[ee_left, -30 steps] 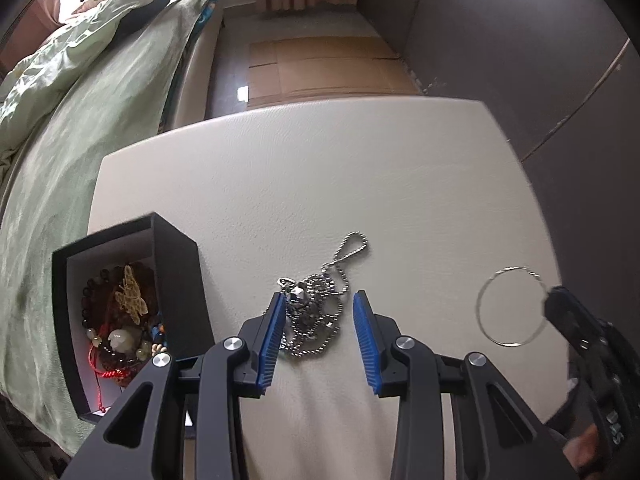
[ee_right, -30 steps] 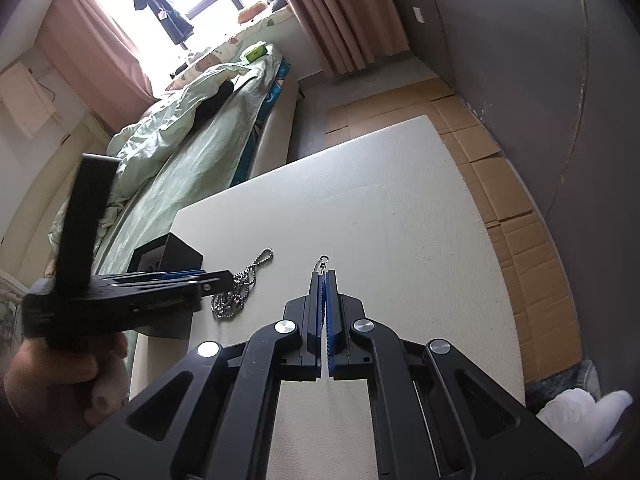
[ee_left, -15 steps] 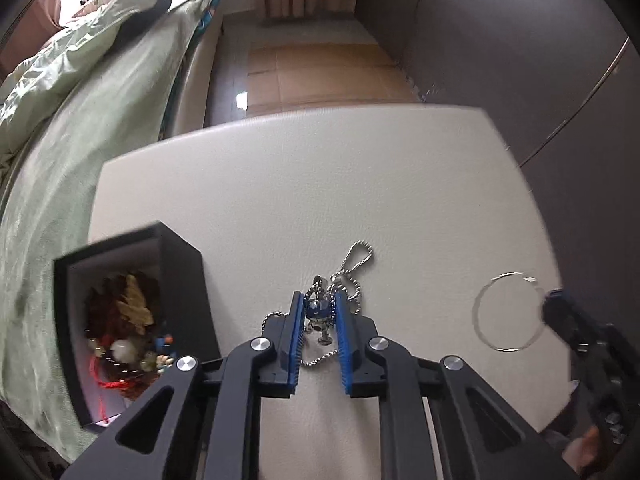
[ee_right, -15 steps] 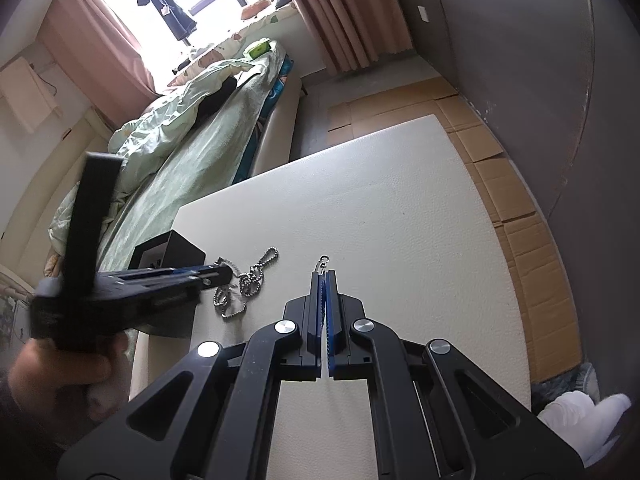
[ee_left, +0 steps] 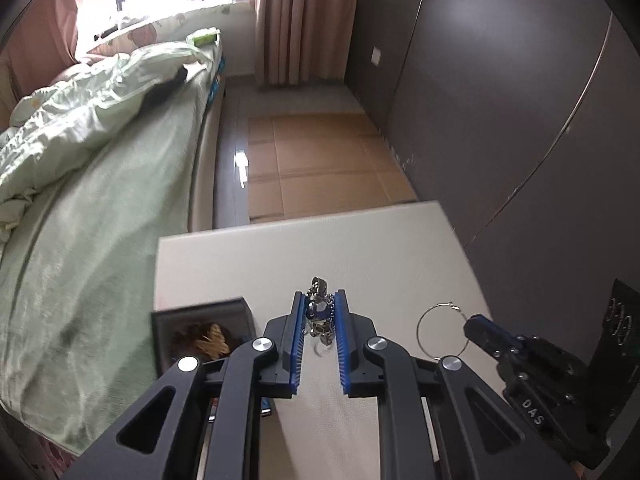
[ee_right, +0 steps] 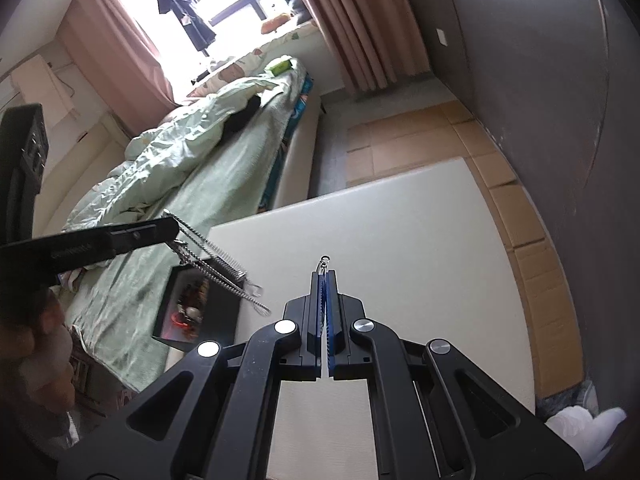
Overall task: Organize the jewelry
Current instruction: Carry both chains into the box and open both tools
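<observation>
- Chain necklace (ee_left: 319, 314) sits bunched between the blue pads of my left gripper (ee_left: 319, 312), which is clamped narrowly on it; from the right wrist view the same ball chain (ee_right: 212, 264) hangs in blurred strands from the gripper tip, lifted clear of the table.
- Hoop earring (ee_left: 443, 332), a thin silver ring, is pinched at its edge by my right gripper (ee_right: 324, 280), whose pads are pressed together with almost no gap; only the small clasp of the hoop (ee_right: 324, 261) pokes out past the fingertips in the right wrist view.
- Black jewelry box (ee_left: 202, 334) stands open on the left edge of the white table (ee_left: 380, 248), just left of my left gripper; inside I see dark beads, a gold butterfly piece (ee_left: 214, 342) and something red.
- From the right wrist view, the dangling chain is above and just beside the box (ee_right: 200, 304); I cannot tell whether it touches the rim.
- Green-covered bed (ee_left: 92, 184) runs alongside the table on the left.
</observation>
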{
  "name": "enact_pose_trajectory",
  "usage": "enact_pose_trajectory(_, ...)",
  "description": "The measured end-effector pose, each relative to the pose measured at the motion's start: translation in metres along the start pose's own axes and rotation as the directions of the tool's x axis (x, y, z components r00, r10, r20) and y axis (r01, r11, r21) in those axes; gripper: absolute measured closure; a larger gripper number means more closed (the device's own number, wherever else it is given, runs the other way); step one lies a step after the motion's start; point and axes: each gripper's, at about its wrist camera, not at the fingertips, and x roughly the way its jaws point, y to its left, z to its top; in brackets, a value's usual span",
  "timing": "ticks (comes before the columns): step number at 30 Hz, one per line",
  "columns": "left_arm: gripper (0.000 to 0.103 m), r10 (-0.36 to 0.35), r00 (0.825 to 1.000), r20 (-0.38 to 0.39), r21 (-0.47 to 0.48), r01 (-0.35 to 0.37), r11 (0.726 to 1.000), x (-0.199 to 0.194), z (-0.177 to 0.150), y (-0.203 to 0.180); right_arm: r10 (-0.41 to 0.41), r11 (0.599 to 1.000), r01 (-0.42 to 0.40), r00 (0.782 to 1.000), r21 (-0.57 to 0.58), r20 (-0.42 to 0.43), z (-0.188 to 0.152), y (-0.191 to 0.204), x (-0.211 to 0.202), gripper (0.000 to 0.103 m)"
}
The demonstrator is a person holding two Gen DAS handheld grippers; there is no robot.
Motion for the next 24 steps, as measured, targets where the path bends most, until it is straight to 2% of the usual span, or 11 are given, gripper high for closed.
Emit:
enact_pose_trajectory(7,0.092,0.019,0.996,0.084,0.001,-0.019,1.0,-0.055,0.011,0.008,0.041,0.997,-0.038,0.998,-0.068,0.04,0.02,0.044,-0.018,0.1)
enact_pose_trajectory(13,0.092,0.035,0.993,0.114,-0.015,-0.034,0.999,-0.081,0.009,0.028,0.069,0.991,-0.062,0.996,-0.119,0.05,0.027,0.08,-0.023,0.1)
enact_pose_trajectory(17,0.092,0.04,0.993,0.108,-0.036,-0.036,0.999,-0.082,0.004,0.044,0.079,0.987,-0.072,0.996,-0.144,0.046,0.025,0.098,-0.021,0.1)
enact_pose_trajectory(24,0.093,0.034,0.997,0.072,-0.078,-0.028,0.997,-0.057,-0.01,0.074,0.08,0.982,-0.075,0.997,-0.175,0.021,0.02,0.116,-0.006,0.1)
